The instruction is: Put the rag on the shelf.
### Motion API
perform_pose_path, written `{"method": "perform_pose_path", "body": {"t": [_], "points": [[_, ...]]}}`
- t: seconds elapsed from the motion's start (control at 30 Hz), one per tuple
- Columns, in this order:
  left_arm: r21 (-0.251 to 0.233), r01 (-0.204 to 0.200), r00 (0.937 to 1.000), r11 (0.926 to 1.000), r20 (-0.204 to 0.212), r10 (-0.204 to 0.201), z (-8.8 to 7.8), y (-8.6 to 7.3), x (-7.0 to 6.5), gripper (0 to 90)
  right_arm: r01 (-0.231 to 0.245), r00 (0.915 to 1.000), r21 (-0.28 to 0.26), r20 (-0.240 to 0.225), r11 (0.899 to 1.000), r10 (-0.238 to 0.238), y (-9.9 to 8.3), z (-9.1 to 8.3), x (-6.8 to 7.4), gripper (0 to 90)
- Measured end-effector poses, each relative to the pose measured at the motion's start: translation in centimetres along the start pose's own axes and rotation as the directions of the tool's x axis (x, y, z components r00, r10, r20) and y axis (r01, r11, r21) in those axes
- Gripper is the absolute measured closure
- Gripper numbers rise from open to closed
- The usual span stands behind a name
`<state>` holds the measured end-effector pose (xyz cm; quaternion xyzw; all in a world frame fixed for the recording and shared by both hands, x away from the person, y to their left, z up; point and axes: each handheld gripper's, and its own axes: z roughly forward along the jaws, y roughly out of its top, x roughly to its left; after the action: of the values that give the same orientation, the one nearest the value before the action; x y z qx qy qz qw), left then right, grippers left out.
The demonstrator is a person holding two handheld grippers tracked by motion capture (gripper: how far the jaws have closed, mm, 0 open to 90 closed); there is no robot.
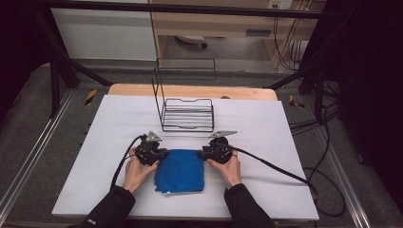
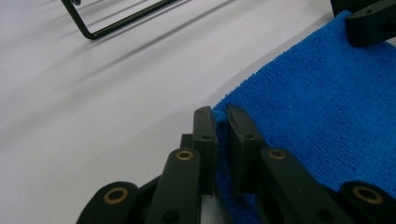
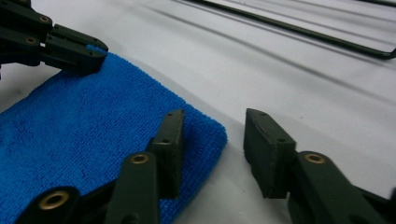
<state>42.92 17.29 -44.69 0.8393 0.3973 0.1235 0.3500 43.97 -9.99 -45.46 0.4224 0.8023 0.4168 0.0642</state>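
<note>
A folded blue cloth [image 1: 180, 171] lies on the white tabletop [image 1: 95, 156] near the front, between both hands. My left gripper [image 1: 161, 154] is at its far left corner, and in the left gripper view the jaws [image 2: 222, 116] are shut on that cloth [image 2: 327, 102] corner. My right gripper [image 1: 203, 153] is at the far right corner. In the right gripper view its jaws [image 3: 215, 121] stand apart astride the corner of the cloth [image 3: 79, 130], one jaw over the fabric, the other over bare table, neither pressing it. The left gripper [image 3: 93, 56] shows at the far corner there.
A black wire rack [image 1: 187, 114] stands just behind the cloth, mid-table, with a tall wire handle at its left. Cables trail from both grippers toward the table's sides. A wooden edge [image 1: 190, 90] runs along the far side.
</note>
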Motion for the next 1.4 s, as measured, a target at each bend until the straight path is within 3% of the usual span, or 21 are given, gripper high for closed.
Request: {"method": "perform_pose_path", "body": {"t": [0.23,0.37,0.7,0.9,1.07,1.4], "points": [[-0.002,0.002,1.0000,1.0000,0.004,-0.002,0.0,0.0,0.1,82.4,-0.008,1.0000,0.038,-0.002,0.999,0.009,0.3,0.3,0.5,72.6],[-0.007,0.003,1.0000,1.0000,0.004,-0.003,0.0,-0.1,0.1,82.4,-0.046,0.9988,0.061,-0.016,0.997,0.047,0.4,0.4,0.5,81.3],[-0.014,0.025,0.9993,0.9996,0.027,-0.024,-0.1,-0.1,0.4,83.6,-0.072,0.9966,0.074,-0.034,0.995,0.075,0.8,0.1,0.4,85.2],[-0.038,0.042,0.9984,0.9984,0.040,-0.040,-0.6,0.0,0.6,84.4,-0.071,0.9965,0.048,-0.041,0.996,0.073,1.0,-0.5,0.6,85.5],[-0.090,0.053,0.9973,0.9945,0.055,-0.048,-1.8,0.1,0.5,84.6,-0.058,0.9974,0.007,-0.043,0.998,0.059,1.1,-1.4,1.0,85.5],[-0.143,0.055,0.9968,0.9882,0.065,-0.046,-3.5,0.1,0.2,84.6,-0.040,0.9974,-0.056,-0.062,0.998,0.037,1.3,-2.9,1.7,85.5]]}}
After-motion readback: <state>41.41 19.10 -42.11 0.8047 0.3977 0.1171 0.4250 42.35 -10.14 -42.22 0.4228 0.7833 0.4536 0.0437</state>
